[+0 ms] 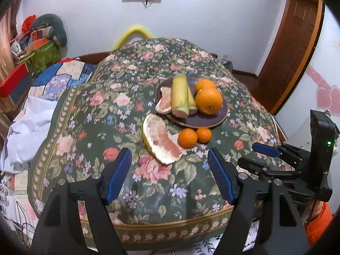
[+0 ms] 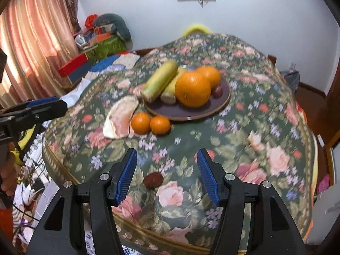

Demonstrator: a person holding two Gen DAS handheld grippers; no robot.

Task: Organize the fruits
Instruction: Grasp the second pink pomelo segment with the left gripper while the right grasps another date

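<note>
A dark plate (image 1: 204,123) on the floral cloth holds a pomelo piece (image 1: 163,103), two green-yellow stalks (image 1: 180,97) and two oranges (image 1: 209,101). In front of it lie a pomelo wedge (image 1: 161,140) and two tangerines (image 1: 187,138). My left gripper (image 1: 170,161) hangs open just short of the wedge, nothing between its pads. My right gripper (image 2: 166,163) is open too. A small dark brown fruit (image 2: 153,180) lies on the cloth below the gap between its fingers, untouched. Another small dark fruit (image 2: 217,91) sits on the plate (image 2: 191,114) beside the big orange (image 2: 193,89).
The round table's cloth (image 1: 85,127) drops off at the near edge. A bed with quilts (image 1: 61,76) and stacked boxes (image 1: 31,51) lies to the left, curtains (image 2: 31,53) behind it. A wooden door (image 1: 293,53) stands at the right.
</note>
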